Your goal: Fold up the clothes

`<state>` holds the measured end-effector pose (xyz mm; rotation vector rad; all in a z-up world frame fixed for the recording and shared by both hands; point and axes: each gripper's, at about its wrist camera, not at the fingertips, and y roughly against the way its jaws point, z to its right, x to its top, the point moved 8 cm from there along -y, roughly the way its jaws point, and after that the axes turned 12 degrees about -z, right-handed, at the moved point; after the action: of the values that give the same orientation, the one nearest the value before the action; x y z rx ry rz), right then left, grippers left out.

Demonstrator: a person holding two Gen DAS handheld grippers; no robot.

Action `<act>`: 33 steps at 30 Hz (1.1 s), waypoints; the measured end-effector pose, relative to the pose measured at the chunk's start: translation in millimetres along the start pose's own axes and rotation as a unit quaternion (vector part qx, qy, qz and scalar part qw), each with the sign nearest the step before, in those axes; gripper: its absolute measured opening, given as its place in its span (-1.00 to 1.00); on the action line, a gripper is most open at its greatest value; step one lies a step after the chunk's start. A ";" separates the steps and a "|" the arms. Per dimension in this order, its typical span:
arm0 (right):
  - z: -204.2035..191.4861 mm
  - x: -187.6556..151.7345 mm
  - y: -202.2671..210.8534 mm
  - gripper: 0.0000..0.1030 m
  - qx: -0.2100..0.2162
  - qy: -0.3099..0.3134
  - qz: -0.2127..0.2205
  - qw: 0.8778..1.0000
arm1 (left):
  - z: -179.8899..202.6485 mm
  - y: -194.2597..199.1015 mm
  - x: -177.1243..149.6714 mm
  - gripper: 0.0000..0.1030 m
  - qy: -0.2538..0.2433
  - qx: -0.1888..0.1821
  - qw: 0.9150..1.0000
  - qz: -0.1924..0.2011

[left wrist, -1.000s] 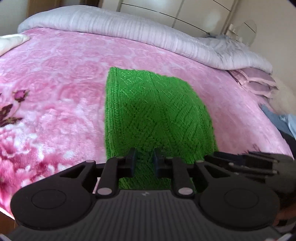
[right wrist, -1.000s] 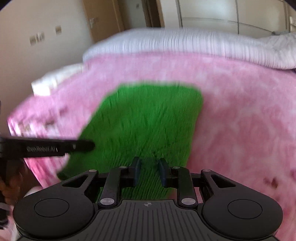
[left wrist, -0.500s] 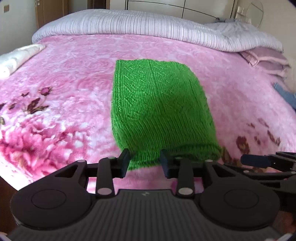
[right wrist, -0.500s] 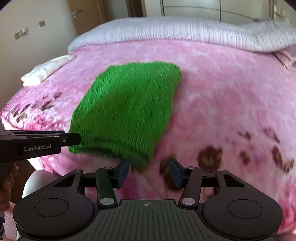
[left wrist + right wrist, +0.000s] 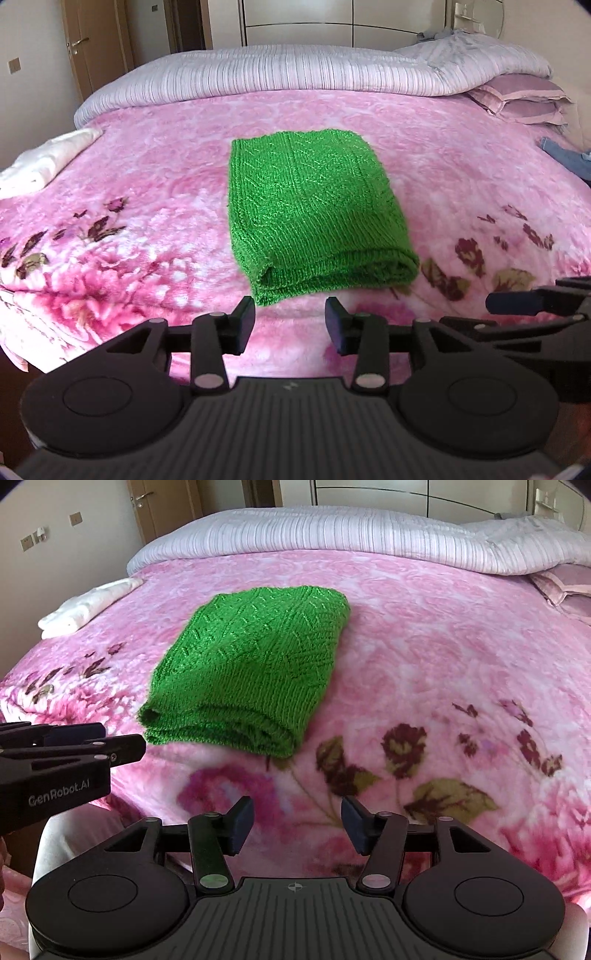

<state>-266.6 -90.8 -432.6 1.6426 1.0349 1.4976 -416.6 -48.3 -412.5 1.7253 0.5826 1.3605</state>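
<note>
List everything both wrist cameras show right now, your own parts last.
sweater: one, green, folded, middle of the blanket
blanket: one, pink floral, covering the bed
duvet: one, pale striped, bunched at the far end
pillows: stacked, mauve, far right under the duvet
white cloth: one, folded, far left edge
blue cloth: one, right edge, partly cut off
wardrobe: pale, behind the bed
door: wooden, far left
left gripper: black, jaws apart, empty, just opened
right gripper: black, jaws apart, empty, just opened

Left gripper (image 5: 290, 320) low in frame, tilted downward, fingers (image 5: 242, 325) just opened, nothing between. Right gripper (image 5: 297, 821) likewise, fingers (image 5: 240, 821) spread wider, empty.
</note>
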 end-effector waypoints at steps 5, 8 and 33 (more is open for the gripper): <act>-6.3 -5.9 11.6 0.09 -0.004 0.005 0.008 1.000 | 1.9 12.6 -8.6 -0.27 -0.002 -0.003 1.000 0.008; -10.3 -8.7 18.6 0.09 -0.005 0.011 0.013 1.000 | 2.7 20.9 -12.9 -0.27 -0.002 -0.005 1.000 0.015; -20.0 -16.7 41.2 0.10 0.015 0.031 0.042 0.999 | 11.6 34.9 -22.6 -0.24 -0.005 0.000 1.000 0.011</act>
<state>-282.3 -125.1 -401.7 1.6892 1.0387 1.6037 -417.3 -88.4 -396.7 1.7414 0.5587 1.3678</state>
